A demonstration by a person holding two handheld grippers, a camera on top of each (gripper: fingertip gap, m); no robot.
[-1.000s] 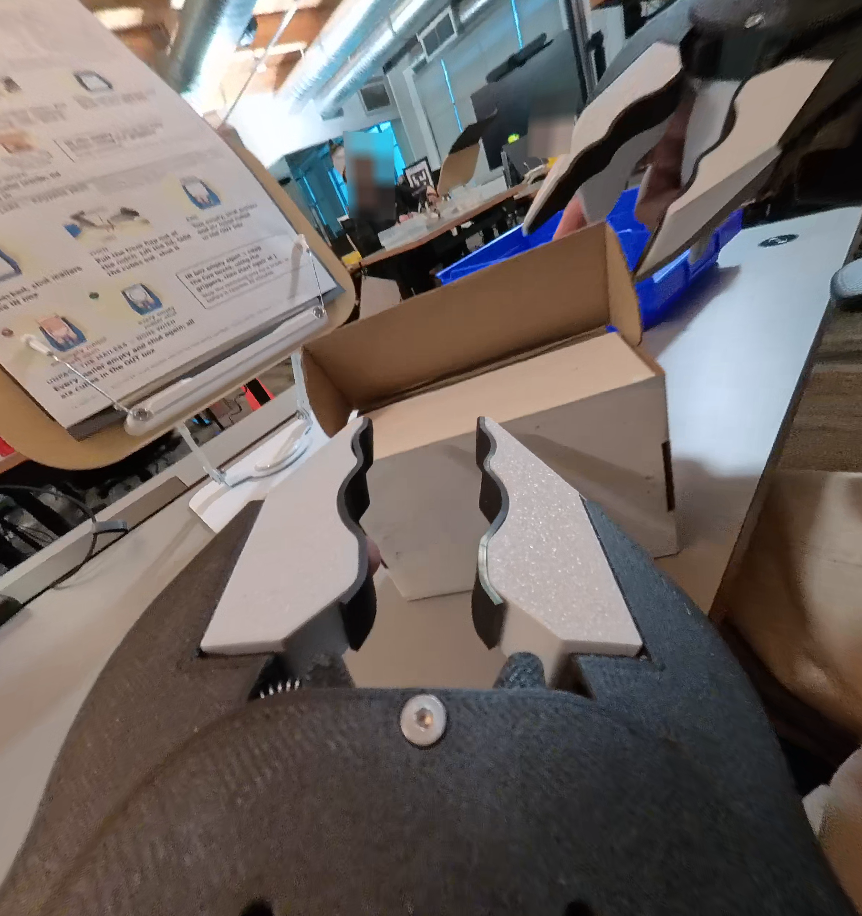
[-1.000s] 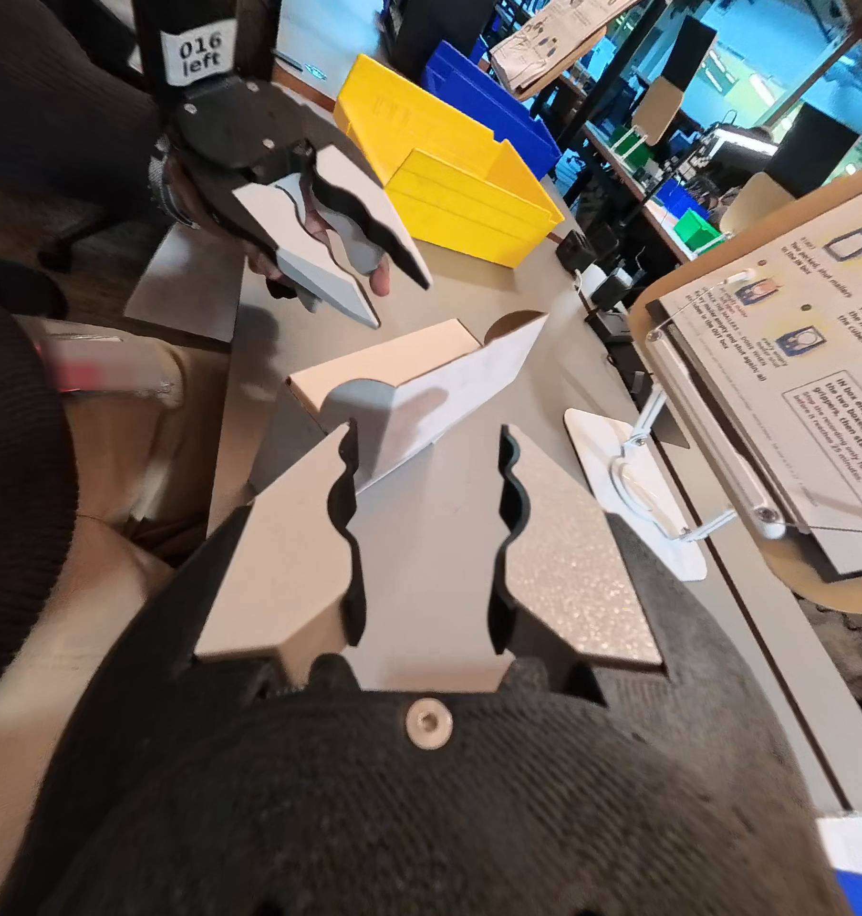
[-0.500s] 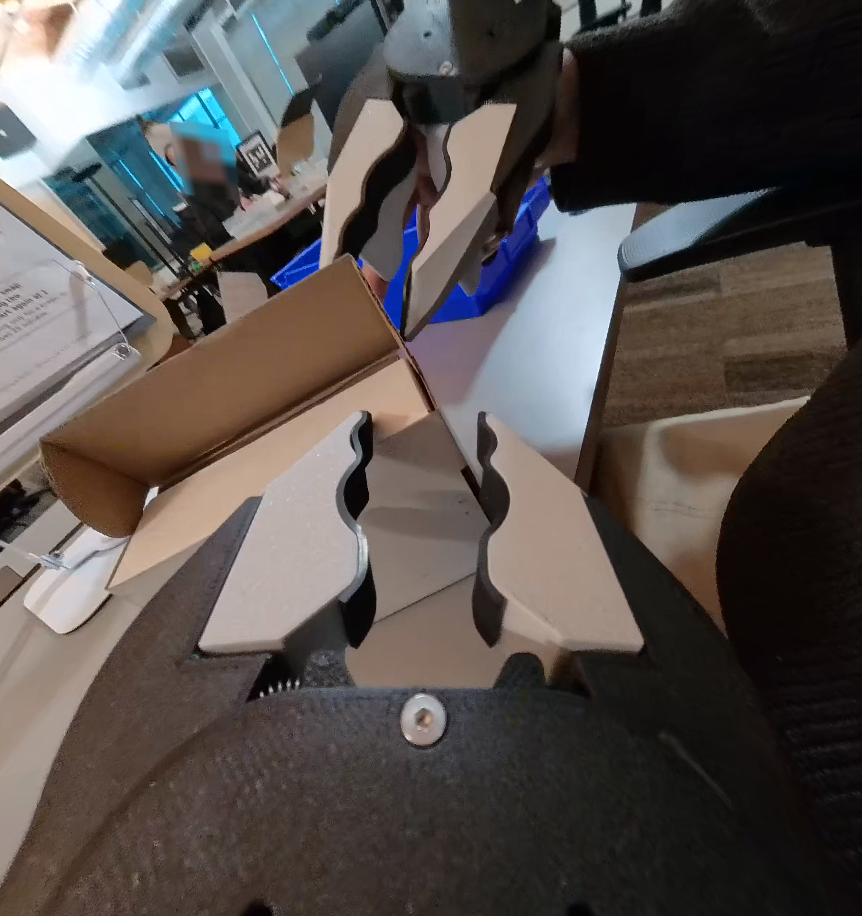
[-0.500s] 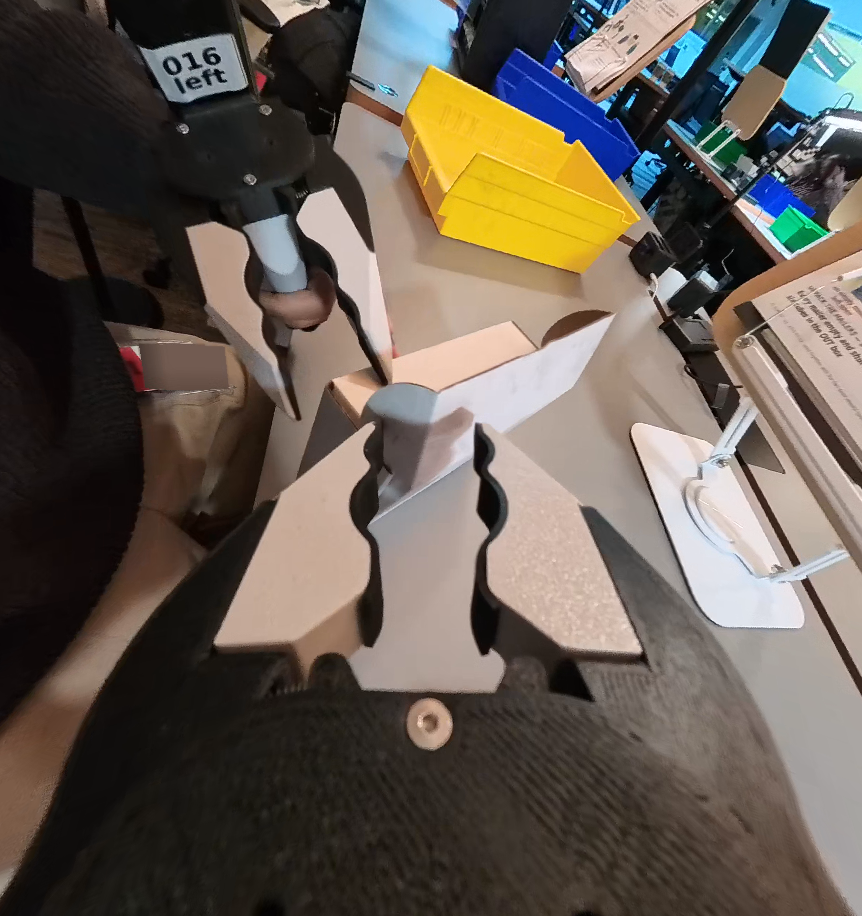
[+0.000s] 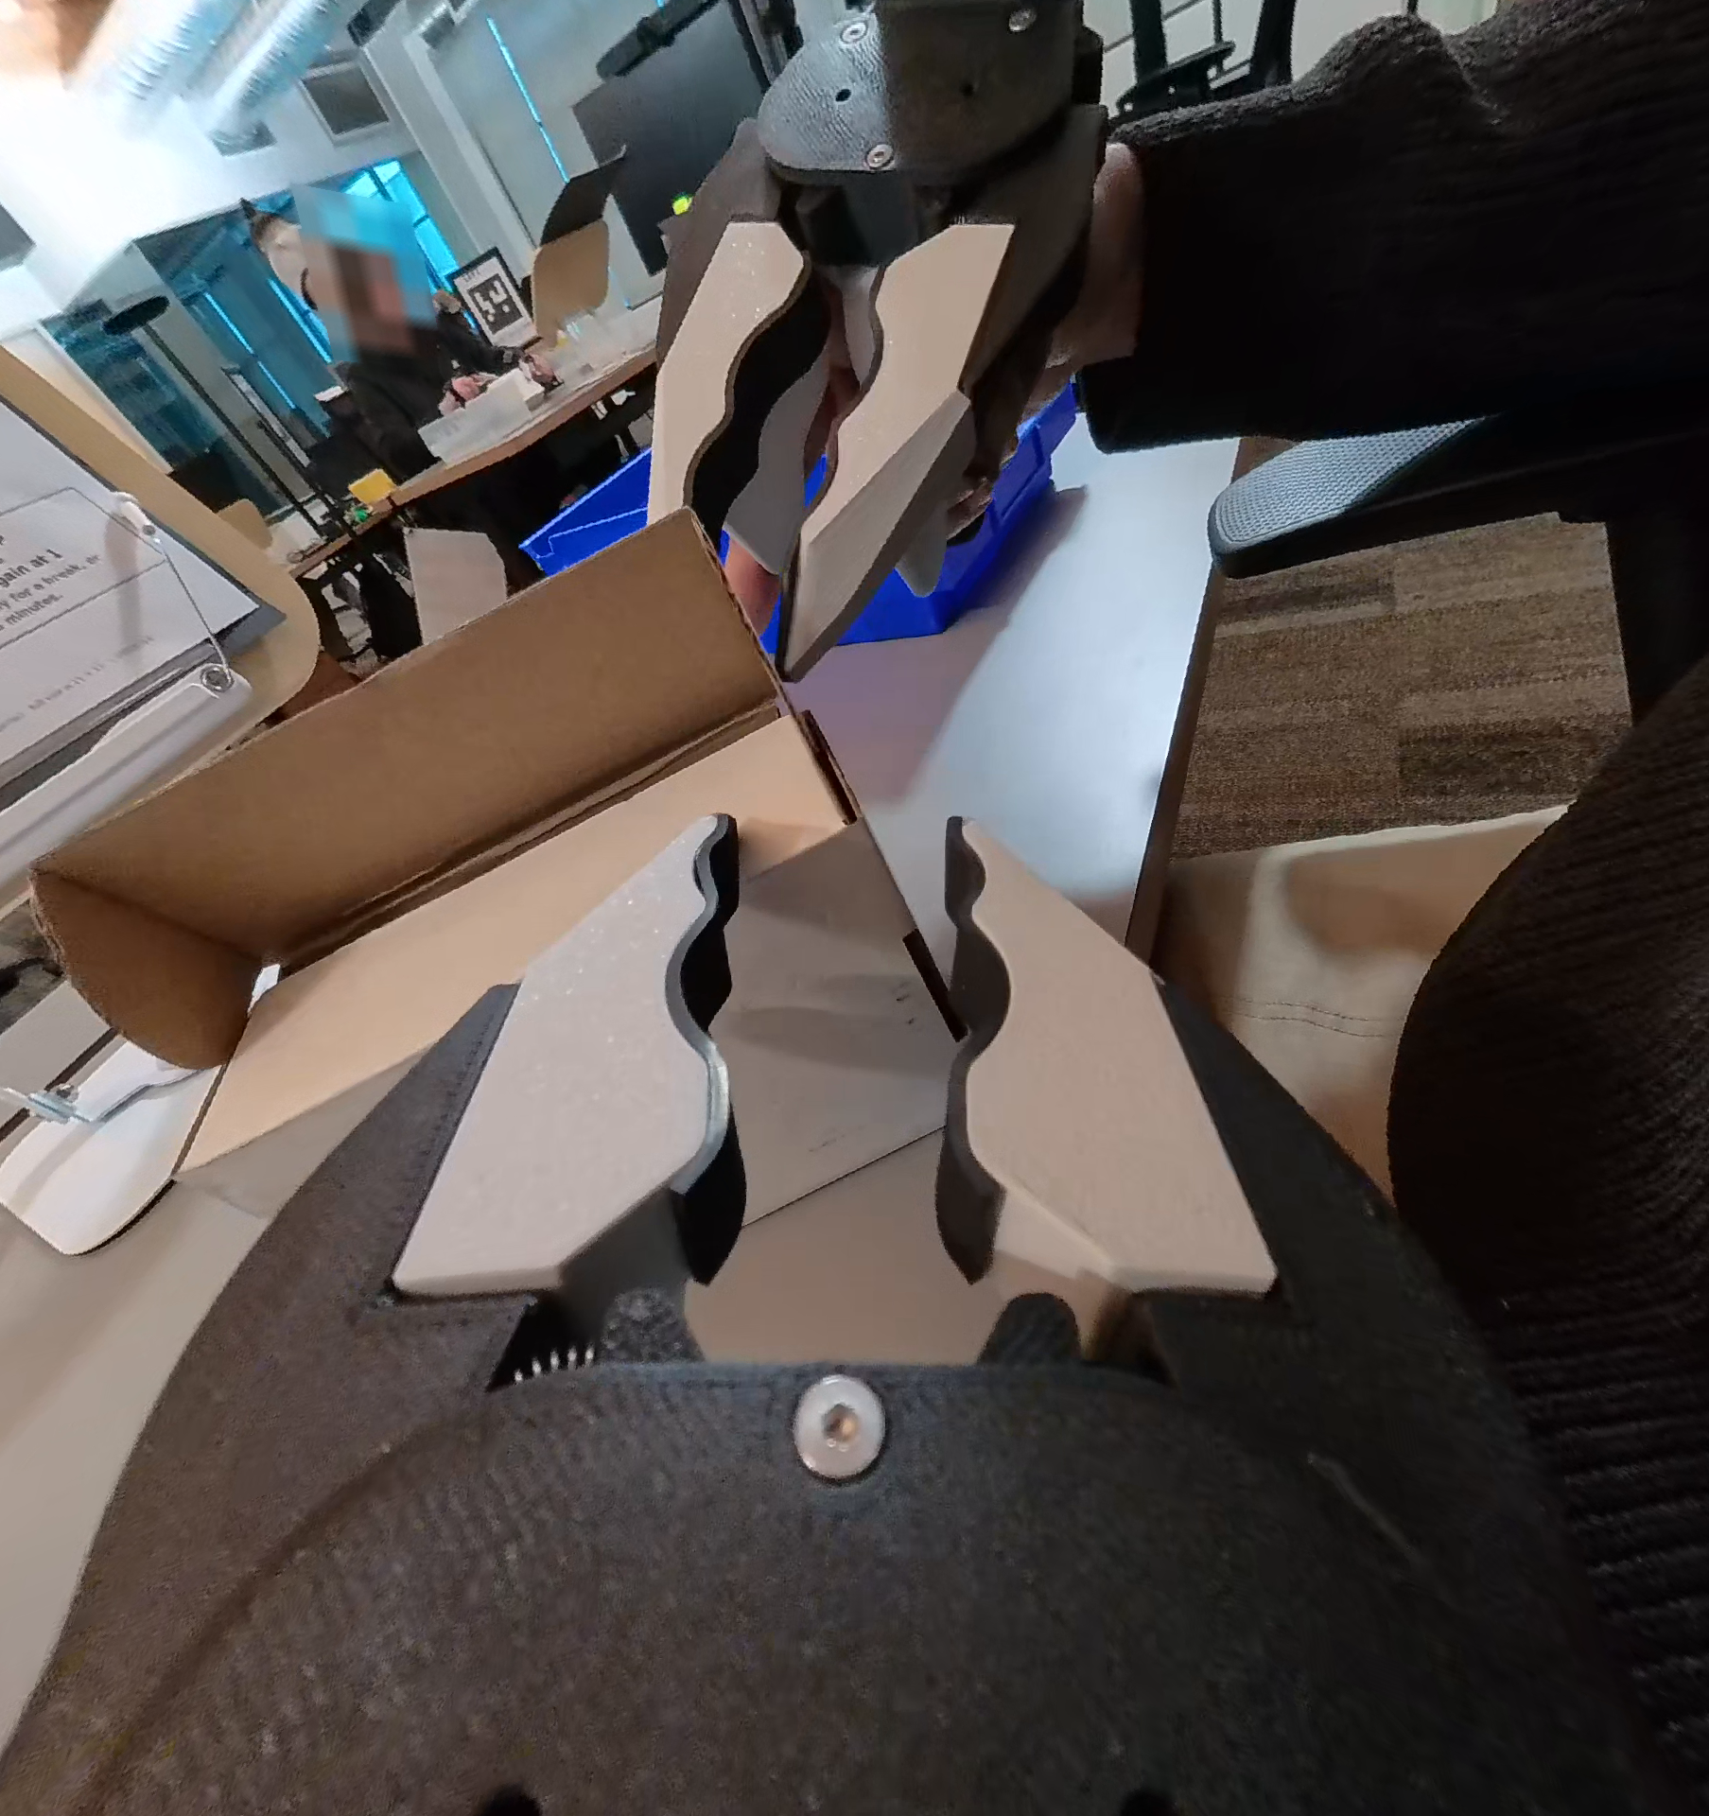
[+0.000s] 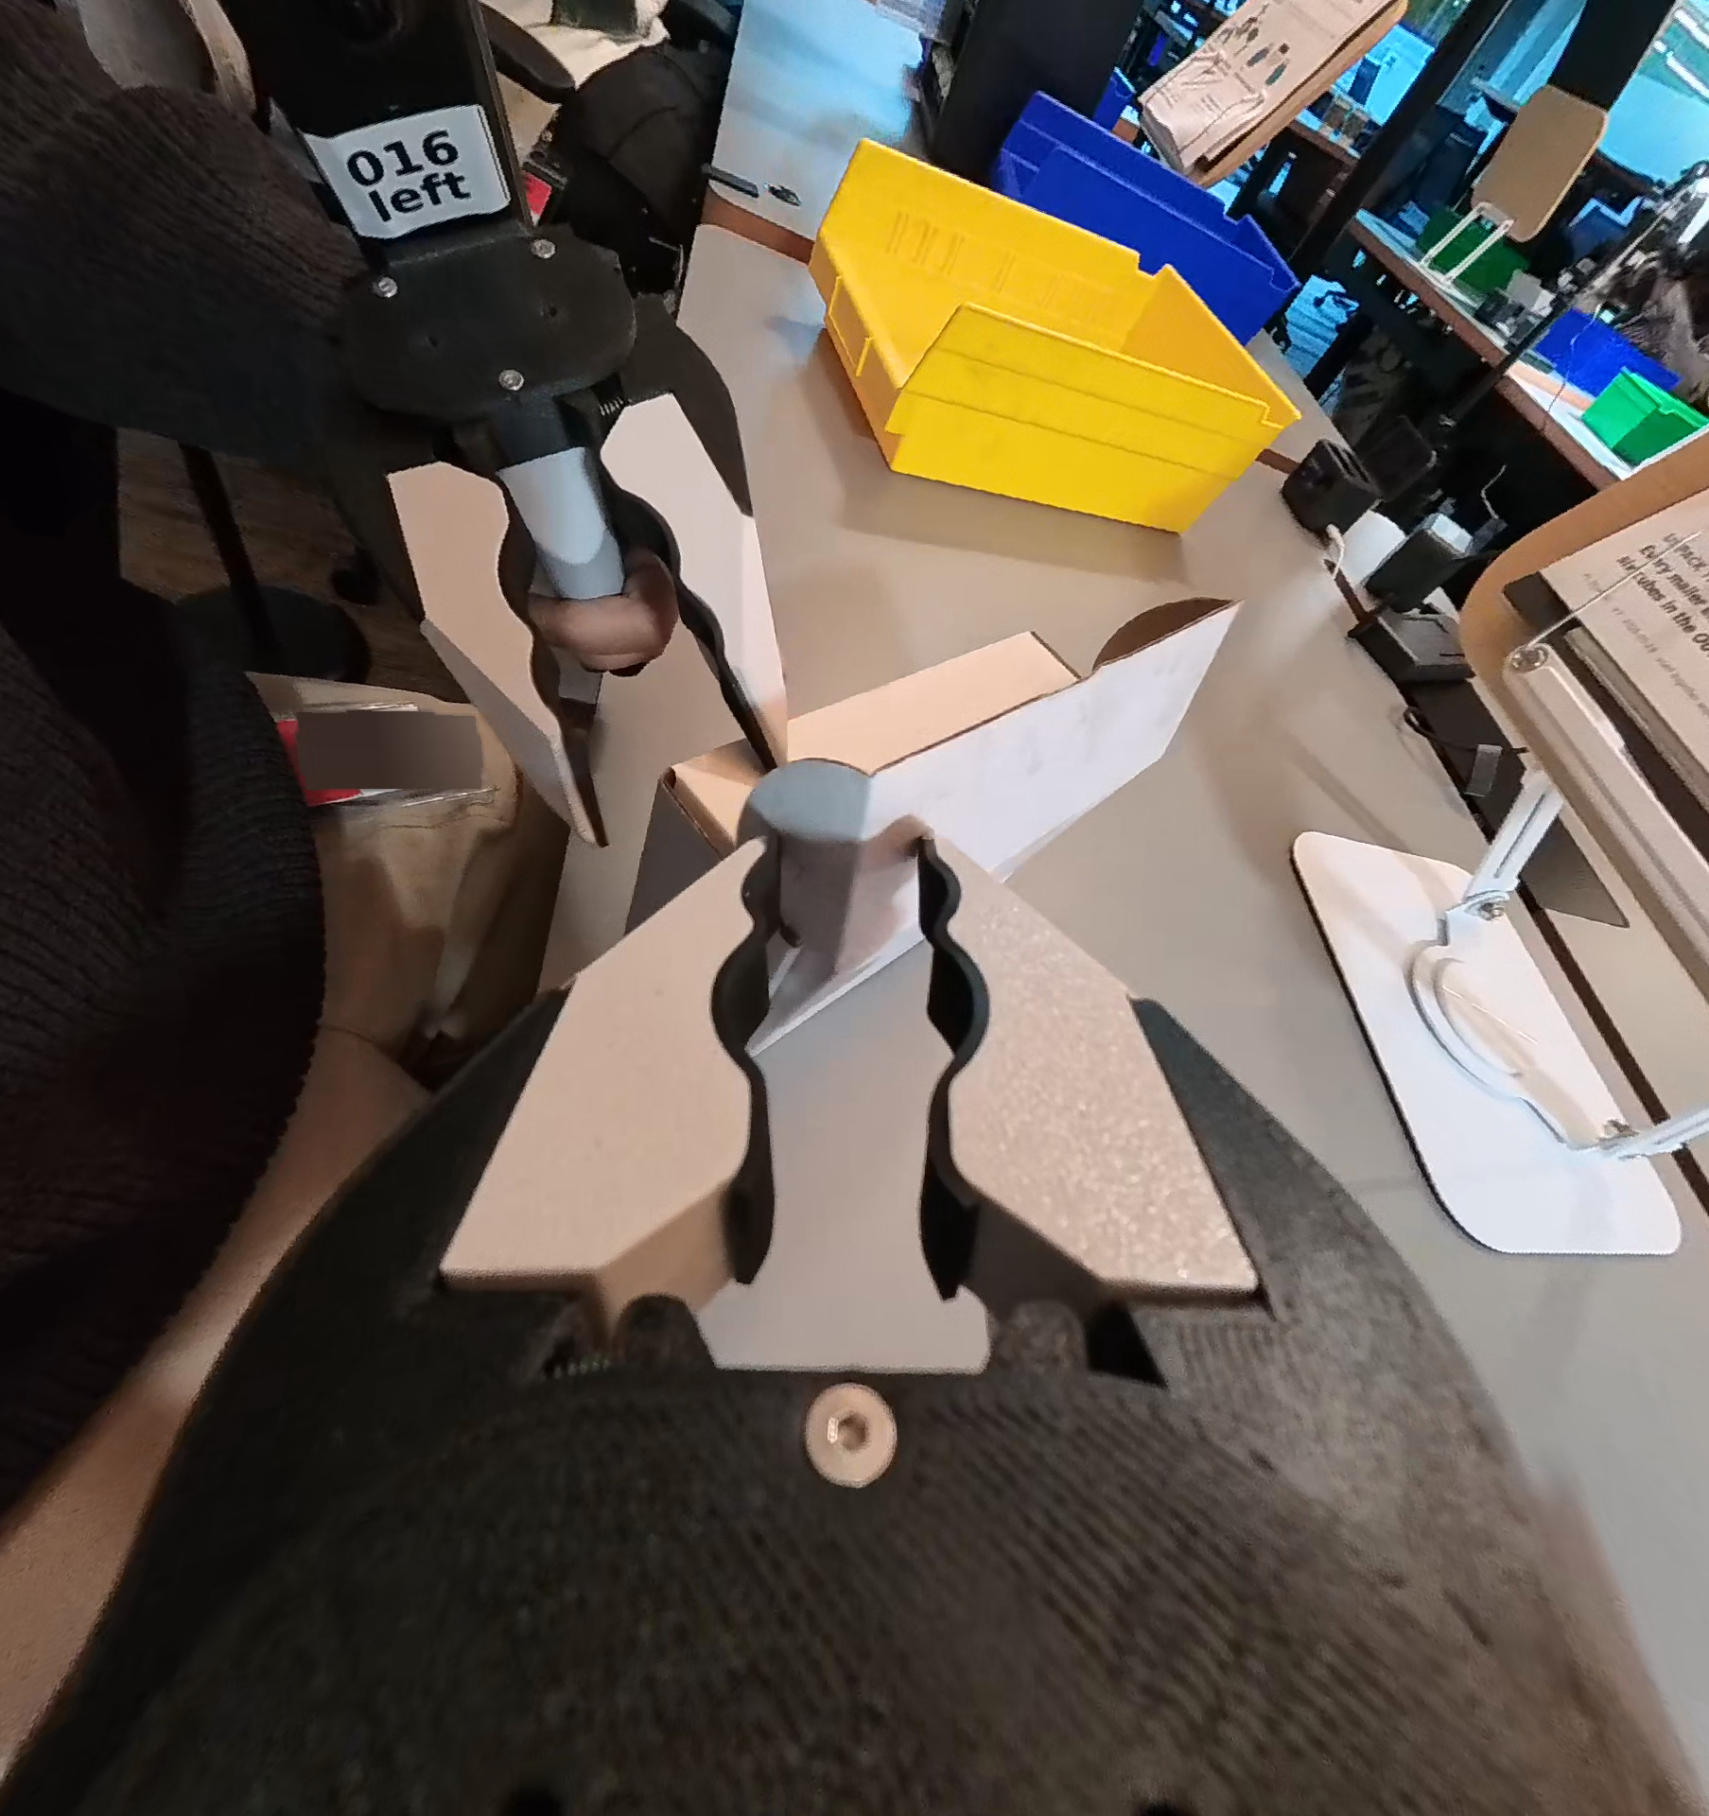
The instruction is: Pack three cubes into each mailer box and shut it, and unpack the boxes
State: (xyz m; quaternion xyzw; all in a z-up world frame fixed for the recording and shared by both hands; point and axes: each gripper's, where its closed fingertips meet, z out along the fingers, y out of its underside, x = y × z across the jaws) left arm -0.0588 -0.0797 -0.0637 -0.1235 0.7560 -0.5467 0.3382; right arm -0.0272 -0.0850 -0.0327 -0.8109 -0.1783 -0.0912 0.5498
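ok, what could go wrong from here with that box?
The left claw and right claw, both open, crowd one end of the mailer box: they may collide. The box sits unheld near the table edge; a push could slide it off.

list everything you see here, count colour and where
cardboard mailer box: one, brown inside and white outside, lid raised, on the grey table between both claws
yellow plastic bin: one, beyond the box
blue plastic bins: one behind the yellow bin, another past the box in the left wrist view
instruction sheet on a clear stand: one, white stand base on the table beside the box
cubes: none visible
left claw: open, fingers either side of the box's near corner
right claw: open, white lid flap between its fingers, contact unclear
dark knit sleeves: two, one behind each claw
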